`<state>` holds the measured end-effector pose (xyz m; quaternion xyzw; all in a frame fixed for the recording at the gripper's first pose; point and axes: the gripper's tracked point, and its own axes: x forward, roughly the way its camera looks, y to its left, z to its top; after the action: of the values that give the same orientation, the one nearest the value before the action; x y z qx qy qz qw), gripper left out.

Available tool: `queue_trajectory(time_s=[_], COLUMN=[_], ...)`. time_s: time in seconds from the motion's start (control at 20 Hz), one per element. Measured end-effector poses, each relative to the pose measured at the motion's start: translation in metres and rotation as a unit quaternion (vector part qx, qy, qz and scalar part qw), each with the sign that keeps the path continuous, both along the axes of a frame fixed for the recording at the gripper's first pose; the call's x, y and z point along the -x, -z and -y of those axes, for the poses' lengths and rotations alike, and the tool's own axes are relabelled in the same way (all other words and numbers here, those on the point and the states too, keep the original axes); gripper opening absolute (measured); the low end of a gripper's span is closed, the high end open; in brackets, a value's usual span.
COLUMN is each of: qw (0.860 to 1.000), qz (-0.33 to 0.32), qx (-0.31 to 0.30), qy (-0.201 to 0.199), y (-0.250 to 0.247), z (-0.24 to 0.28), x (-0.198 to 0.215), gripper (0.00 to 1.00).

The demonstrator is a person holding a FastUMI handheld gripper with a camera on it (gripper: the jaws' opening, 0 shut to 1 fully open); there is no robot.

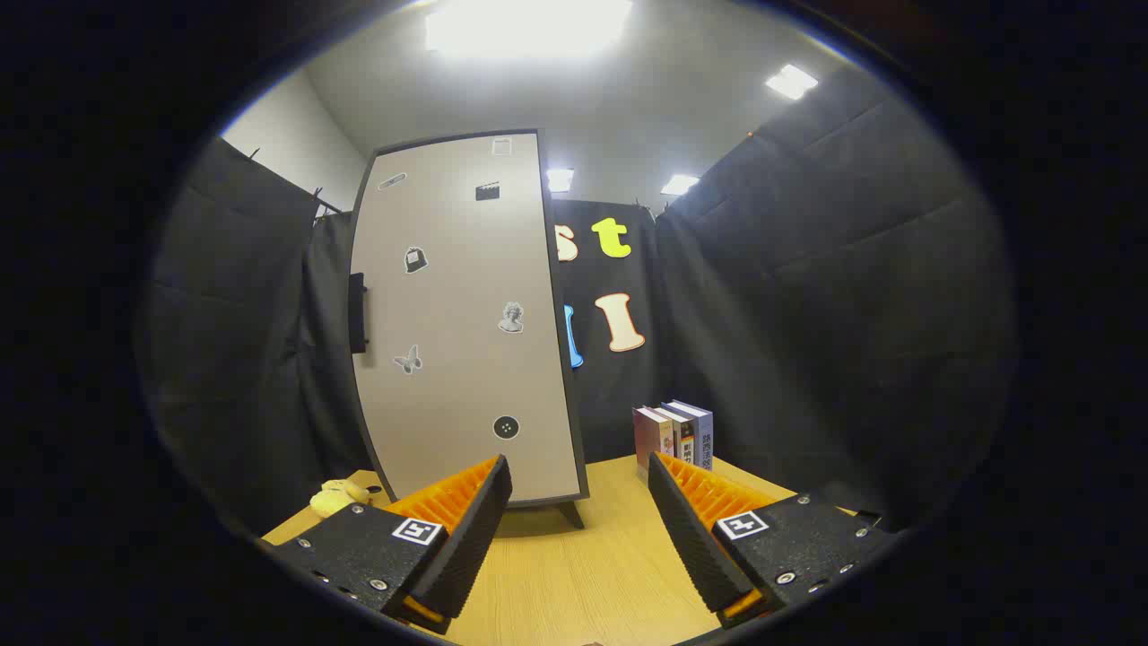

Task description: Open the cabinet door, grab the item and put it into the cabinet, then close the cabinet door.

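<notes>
A tall beige cabinet (462, 314) with a dark frame stands on the wooden table (574, 574), beyond my left finger. Its door is shut, with several small stickers on it and a black handle (358, 312) on its left edge. A yellow soft item (336, 496) lies on the table at the cabinet's lower left, just past my left finger. My gripper (578, 502) is open, its orange-and-black fingers (466, 520) spread wide with nothing between them, a short way back from the cabinet.
Three upright books (674, 435) stand on the table to the right of the cabinet, beyond my right finger. Black cloth walls close in on the left, back and right. Bare tabletop lies between the fingers.
</notes>
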<state>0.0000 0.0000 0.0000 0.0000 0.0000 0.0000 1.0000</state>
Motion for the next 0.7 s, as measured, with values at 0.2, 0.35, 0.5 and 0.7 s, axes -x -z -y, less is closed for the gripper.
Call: queue_trajectory(time_s=[0.2,0.35,0.5,0.7], qw=[1.0,1.0,1.0,1.0], qz=[-0.002,-0.003,-0.004,-0.003], qx=[-0.002,0.001,-0.001,-0.003], qy=[-0.002,-0.01,-0.014,-0.019], y=[-0.003,-0.003,-0.002,-0.001], z=[-0.003,-0.007,-0.012,-0.017], x=[0.0,-0.001,-0.001,-0.002], gripper=[0.95,0.95,0.95,0.95])
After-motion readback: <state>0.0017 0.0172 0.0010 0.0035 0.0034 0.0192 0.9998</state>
